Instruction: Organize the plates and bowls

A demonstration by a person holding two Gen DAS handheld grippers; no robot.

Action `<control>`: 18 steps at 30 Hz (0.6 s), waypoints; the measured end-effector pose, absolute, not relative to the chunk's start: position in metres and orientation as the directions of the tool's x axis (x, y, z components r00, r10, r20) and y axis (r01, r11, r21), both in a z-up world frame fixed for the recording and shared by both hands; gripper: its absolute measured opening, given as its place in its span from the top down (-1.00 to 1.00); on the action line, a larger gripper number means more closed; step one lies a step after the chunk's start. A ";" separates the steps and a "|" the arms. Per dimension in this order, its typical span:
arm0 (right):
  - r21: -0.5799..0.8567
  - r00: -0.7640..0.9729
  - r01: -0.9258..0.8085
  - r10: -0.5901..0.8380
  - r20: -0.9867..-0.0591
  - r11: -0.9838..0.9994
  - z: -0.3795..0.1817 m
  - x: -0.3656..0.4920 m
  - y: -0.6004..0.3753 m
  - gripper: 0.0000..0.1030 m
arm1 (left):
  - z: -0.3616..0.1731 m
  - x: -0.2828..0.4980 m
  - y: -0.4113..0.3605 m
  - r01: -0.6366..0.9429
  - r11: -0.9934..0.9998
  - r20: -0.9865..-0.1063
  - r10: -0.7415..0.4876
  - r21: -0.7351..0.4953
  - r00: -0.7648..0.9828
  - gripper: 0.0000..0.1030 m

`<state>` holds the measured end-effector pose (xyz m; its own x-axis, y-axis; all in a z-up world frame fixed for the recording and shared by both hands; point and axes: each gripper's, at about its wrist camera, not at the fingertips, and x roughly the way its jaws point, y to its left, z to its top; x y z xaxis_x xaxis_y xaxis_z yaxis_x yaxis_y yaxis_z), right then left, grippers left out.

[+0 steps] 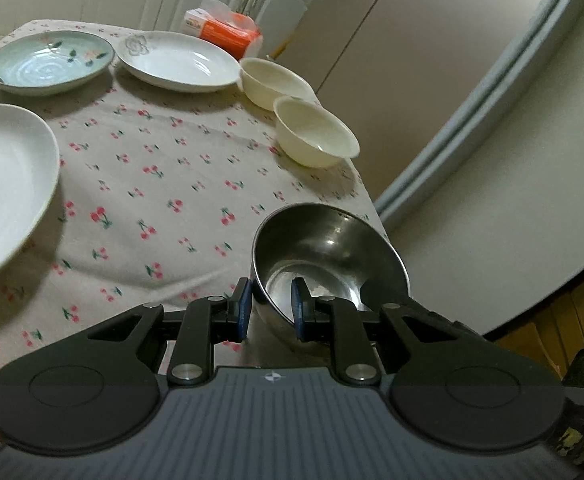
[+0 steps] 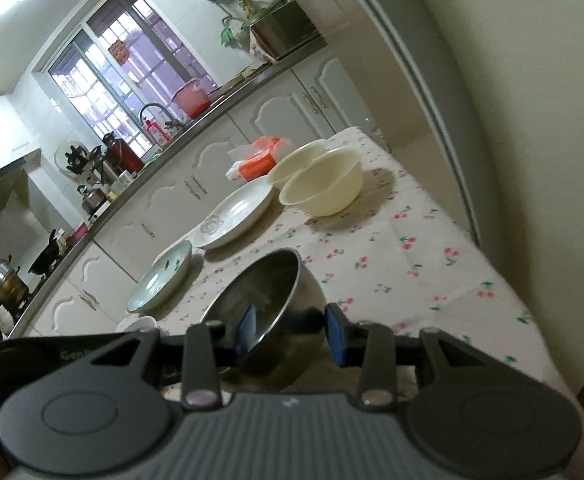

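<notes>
Left wrist view, nearest first: left gripper (image 1: 272, 304) nearly closed on the rim of the steel bowl (image 1: 332, 248), one blue pad outside the wall, one inside. Right gripper (image 2: 292, 326) closed too on the same bowl, from the opposite side. Bowl tilted, seemingly lifted just over the near corner of the bench (image 1: 152, 184).

Likely step: carrying it toward the two cream bowls (image 1: 316, 132) for stacking. Better to keep both grips firm and to level before lowering, since polished thin metal looks slippery.

Cloth (image 1: 140, 248) soft, wrinkled, cherry-printed. Big white plate (image 1: 4, 184) smooth and shallow. Cream bowls matte, deep, just beside each other. Farther, flower-marked white plate (image 1: 180, 60) and pale green plate (image 1: 48, 62), both glazed.
</notes>
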<state>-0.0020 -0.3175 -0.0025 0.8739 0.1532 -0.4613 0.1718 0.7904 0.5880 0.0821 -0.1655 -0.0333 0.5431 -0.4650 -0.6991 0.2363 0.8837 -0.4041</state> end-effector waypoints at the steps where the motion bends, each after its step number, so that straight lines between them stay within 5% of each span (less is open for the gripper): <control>1: 0.588 0.873 0.178 0.149 -0.464 0.789 -0.004 -0.003 -0.319 0.26 | -0.036 0.082 -0.169 0.239 0.884 -0.701 -0.465 -0.402 0.541 0.62; 18: 0.607 0.858 0.195 0.166 -0.486 0.771 -0.019 -0.004 -0.321 0.26 | -0.047 0.072 -0.177 0.205 0.894 -0.721 -0.443 -0.398 0.533 0.62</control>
<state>-0.0038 -0.3205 -0.0191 0.8581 0.1657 -0.4860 0.1946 0.7709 0.6065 0.0722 -0.1775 -0.0467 0.5333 -0.4428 -0.7208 0.2048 0.8943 -0.3979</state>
